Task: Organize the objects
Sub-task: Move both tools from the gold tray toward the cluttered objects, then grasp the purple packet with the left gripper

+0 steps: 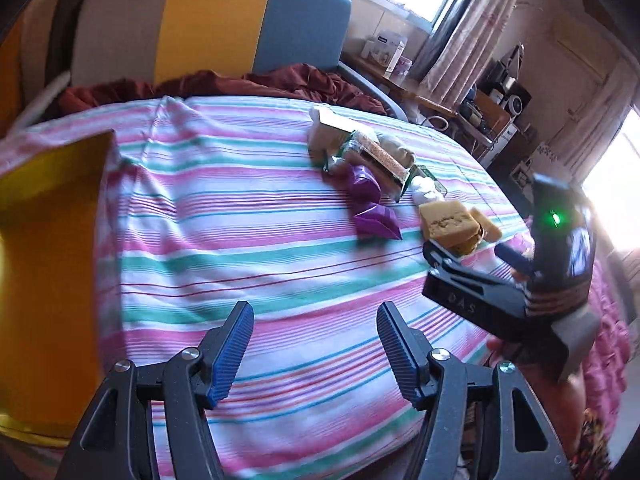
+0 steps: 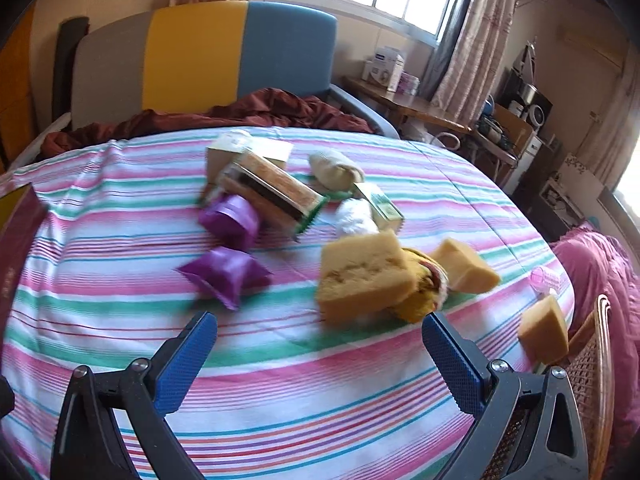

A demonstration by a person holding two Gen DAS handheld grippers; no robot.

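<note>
A heap of objects lies on the striped bed sheet [image 2: 280,360]: two purple packets [image 2: 226,274], a long green-edged box [image 2: 276,192], a big yellow sponge [image 2: 364,272], a second sponge [image 2: 466,266], a third sponge [image 2: 544,330] at the bed's right edge, white rolled cloths [image 2: 354,216]. My right gripper [image 2: 320,344] is open and empty, just in front of the big sponge. It also shows in the left wrist view [image 1: 464,250]. My left gripper [image 1: 316,324] is open and empty over bare sheet. The big sponge [image 1: 448,220] and purple packets [image 1: 372,216] lie ahead of it.
A yellow box [image 1: 48,264] stands at the left on the bed. A dark red blanket [image 2: 224,116] is bunched at the headboard [image 2: 200,52]. A wicker chair [image 2: 592,380] stands at the bed's right edge. A cluttered desk [image 2: 420,108] is by the window.
</note>
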